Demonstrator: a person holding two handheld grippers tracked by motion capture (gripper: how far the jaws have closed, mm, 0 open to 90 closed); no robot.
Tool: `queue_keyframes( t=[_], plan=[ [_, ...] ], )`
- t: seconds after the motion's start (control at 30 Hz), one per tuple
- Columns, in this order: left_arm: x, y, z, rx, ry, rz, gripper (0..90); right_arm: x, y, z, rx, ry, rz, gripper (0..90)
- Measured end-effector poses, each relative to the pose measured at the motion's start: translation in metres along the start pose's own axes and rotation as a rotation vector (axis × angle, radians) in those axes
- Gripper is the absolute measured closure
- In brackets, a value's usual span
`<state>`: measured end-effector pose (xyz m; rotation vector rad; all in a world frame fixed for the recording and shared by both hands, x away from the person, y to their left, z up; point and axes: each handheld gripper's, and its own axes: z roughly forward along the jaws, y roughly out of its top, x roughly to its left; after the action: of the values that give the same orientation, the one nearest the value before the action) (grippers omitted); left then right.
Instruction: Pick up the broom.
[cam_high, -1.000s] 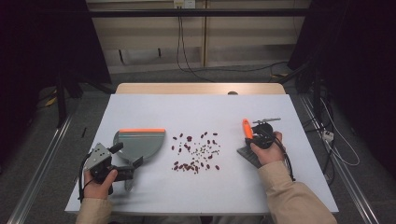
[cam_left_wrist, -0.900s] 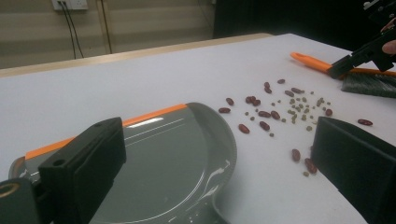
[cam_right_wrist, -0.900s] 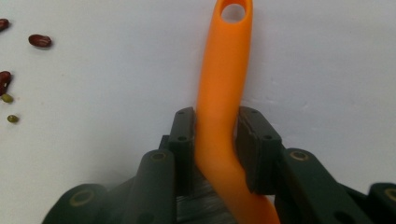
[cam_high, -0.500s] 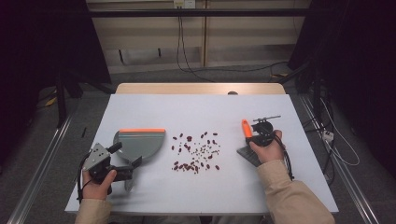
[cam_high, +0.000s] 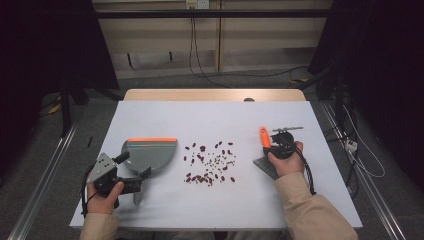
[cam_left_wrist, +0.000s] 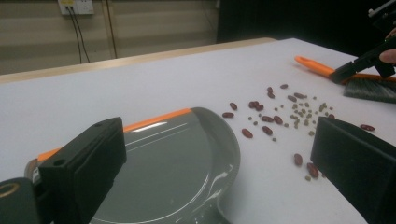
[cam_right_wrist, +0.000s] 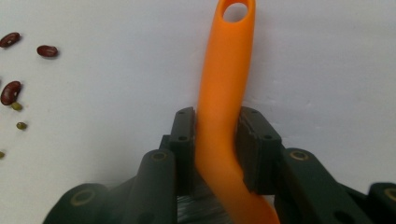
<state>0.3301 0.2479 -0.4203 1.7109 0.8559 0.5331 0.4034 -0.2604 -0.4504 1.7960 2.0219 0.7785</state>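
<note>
Now the right gripper (cam_right_wrist: 217, 140) clamps the brush's orange handle (cam_right_wrist: 224, 93), beans (cam_high: 210, 162) lying leftward toward the dustpan (cam_high: 150, 155) between the open-jawed left gripper (cam_left_wrist: 219, 177)

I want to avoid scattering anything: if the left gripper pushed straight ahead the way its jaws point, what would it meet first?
Probably the grey dustpan, lying between and ahead of the open left gripper; the spilled beans come after it. Depth is hard to judge.

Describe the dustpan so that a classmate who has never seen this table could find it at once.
Start at the white table and go to its left half, beside the scattered beans. There the dustpan lies flat, next to the left tool. It is the one grey, scoop-shaped thing, with an orange strip on its far edge.
</note>
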Motion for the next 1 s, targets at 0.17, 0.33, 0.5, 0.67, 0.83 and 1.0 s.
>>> queue_keyframes(
  t=[0.17,0.33,0.5,0.67,0.83,1.0],
  plan=[
    [0.000,0.002,-0.003,-0.014,0.007,-0.002,3.2,-0.005,0.002,-0.002,0.001,0.032,0.014,69.6],
    [-0.001,0.003,-0.004,-0.017,0.007,-0.001,3.2,-0.002,0.003,-0.012,-0.043,0.062,-0.004,70.4],
    [-0.002,0.005,-0.005,-0.024,0.008,0.001,3.2,-0.007,0.004,-0.032,-0.156,0.156,0.036,71.3],
    [-0.003,0.006,-0.004,-0.024,0.007,0.005,3.1,-0.009,0.004,-0.044,-0.226,0.187,0.042,71.6],
    [-0.005,0.006,-0.003,-0.026,0.005,0.007,3.2,-0.011,0.005,-0.050,-0.280,0.229,0.065,71.7],
    [-0.006,0.010,-0.004,-0.035,0.002,0.004,3.2,-0.010,0.005,-0.057,-0.329,0.265,0.077,71.9]
  ],
)
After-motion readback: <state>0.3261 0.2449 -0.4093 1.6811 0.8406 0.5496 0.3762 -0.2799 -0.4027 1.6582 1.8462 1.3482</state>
